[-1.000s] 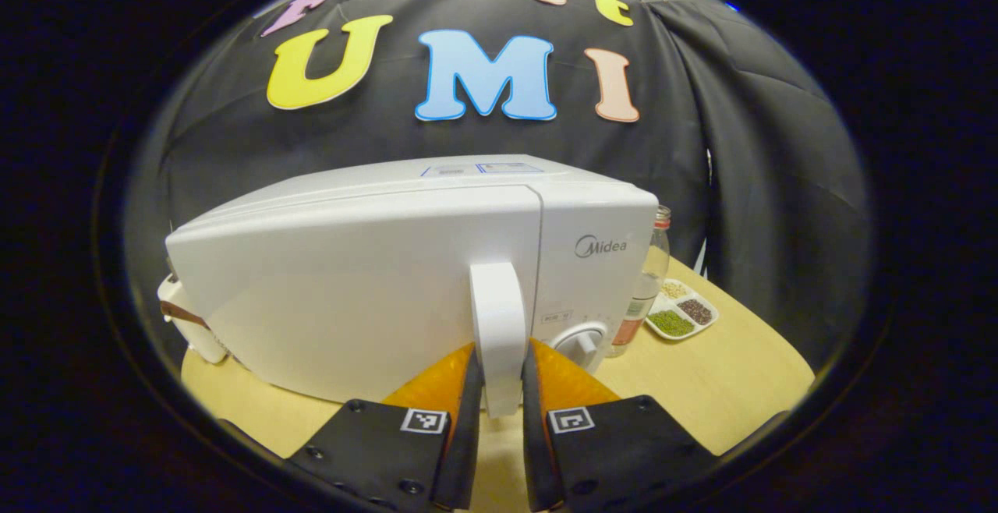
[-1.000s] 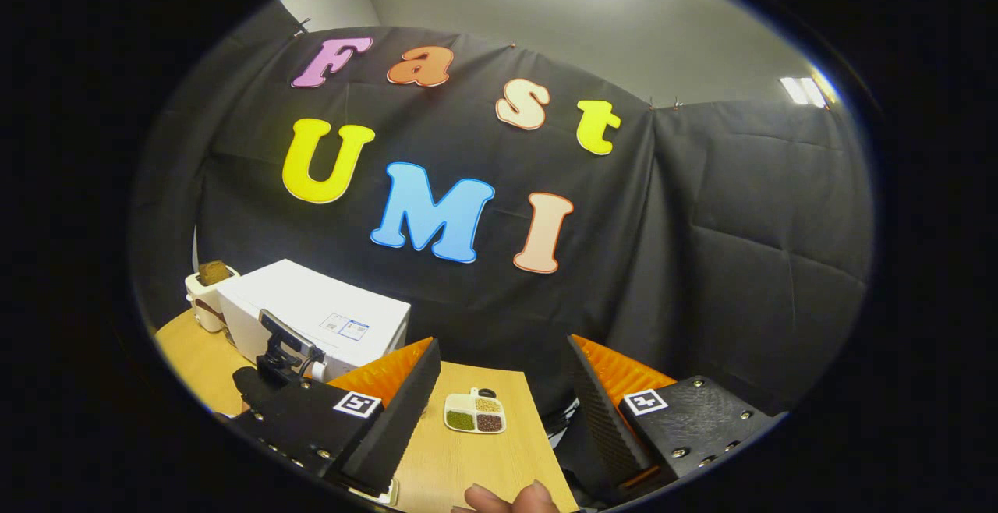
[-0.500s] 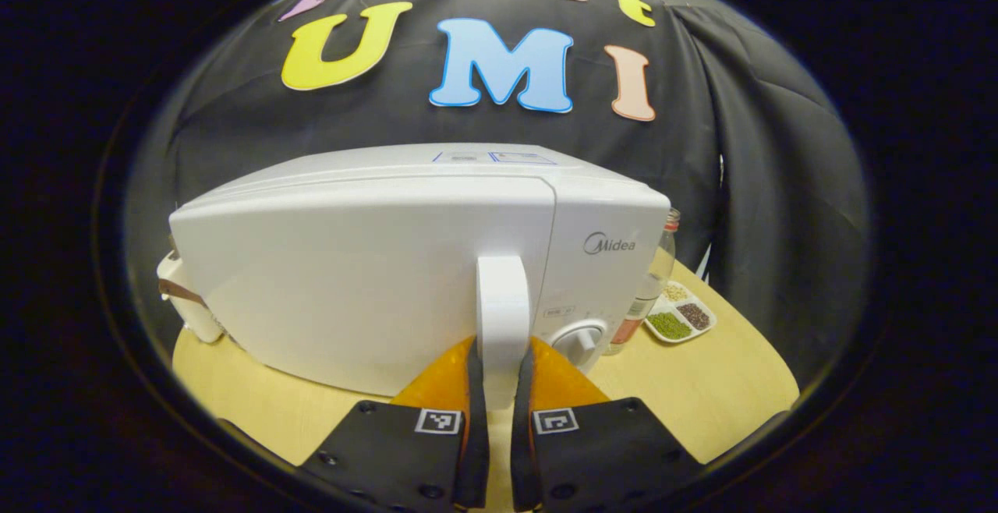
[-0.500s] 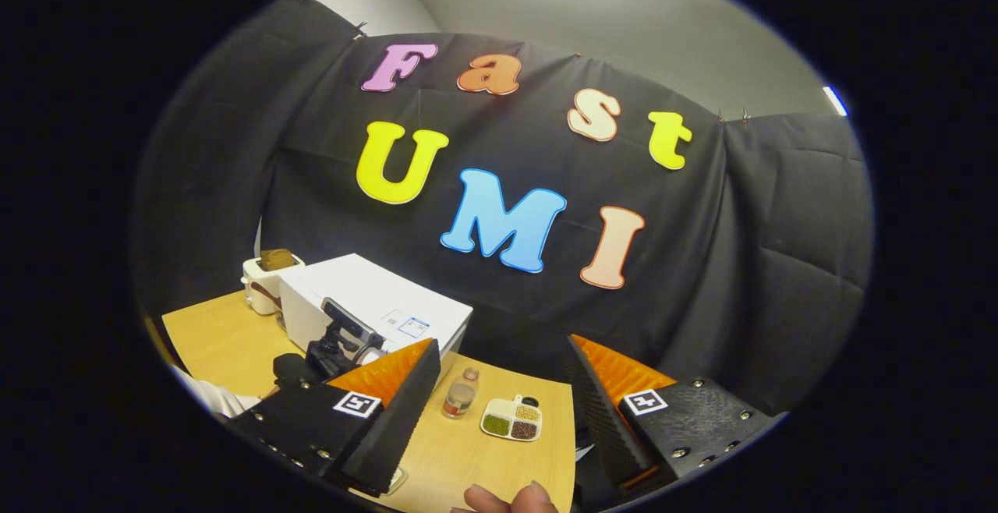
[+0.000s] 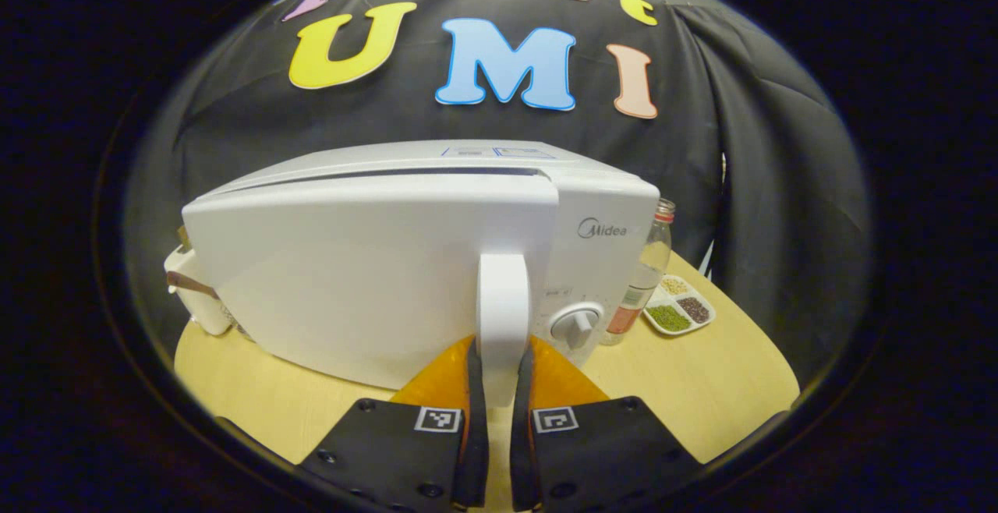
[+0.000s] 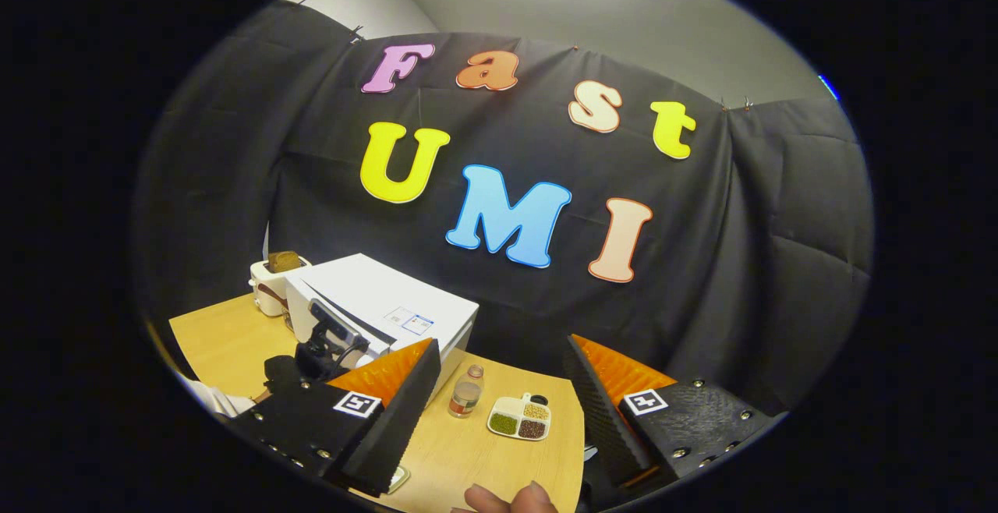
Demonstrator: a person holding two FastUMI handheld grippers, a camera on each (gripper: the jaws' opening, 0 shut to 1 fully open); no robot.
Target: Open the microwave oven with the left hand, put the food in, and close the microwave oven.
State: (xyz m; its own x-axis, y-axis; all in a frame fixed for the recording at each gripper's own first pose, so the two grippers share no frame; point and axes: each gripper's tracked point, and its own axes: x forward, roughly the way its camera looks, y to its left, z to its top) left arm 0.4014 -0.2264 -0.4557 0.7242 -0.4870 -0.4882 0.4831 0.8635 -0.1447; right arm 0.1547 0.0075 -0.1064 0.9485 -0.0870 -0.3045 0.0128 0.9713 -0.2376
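Observation:
The white microwave [image 5: 366,263] stands on the wooden table [image 5: 702,388] straight ahead in the left gripper view. Its door is slightly ajar, with a dark gap along the top edge. My left gripper [image 5: 499,353] is shut on the door's vertical white handle [image 5: 503,295], one finger on each side. In the right gripper view the microwave [image 6: 390,306] sits at the lower left, with the left gripper's body [image 6: 316,349] at its front. My right gripper [image 6: 499,376] hovers above the table, open and holding nothing. A fingertip [image 6: 507,497] shows at the bottom edge.
A small bottle [image 5: 643,279] stands right of the microwave, and a white divided dish of beans [image 5: 677,313] lies beyond it. A white toaster [image 6: 273,283] with bread sits behind the microwave on the left. Bare tabletop [image 6: 499,451] lies below the right gripper.
My left gripper's fingers closed onto the door handle, and the door has come slightly away from the oven body. The right gripper stayed open while its view swung right and down.

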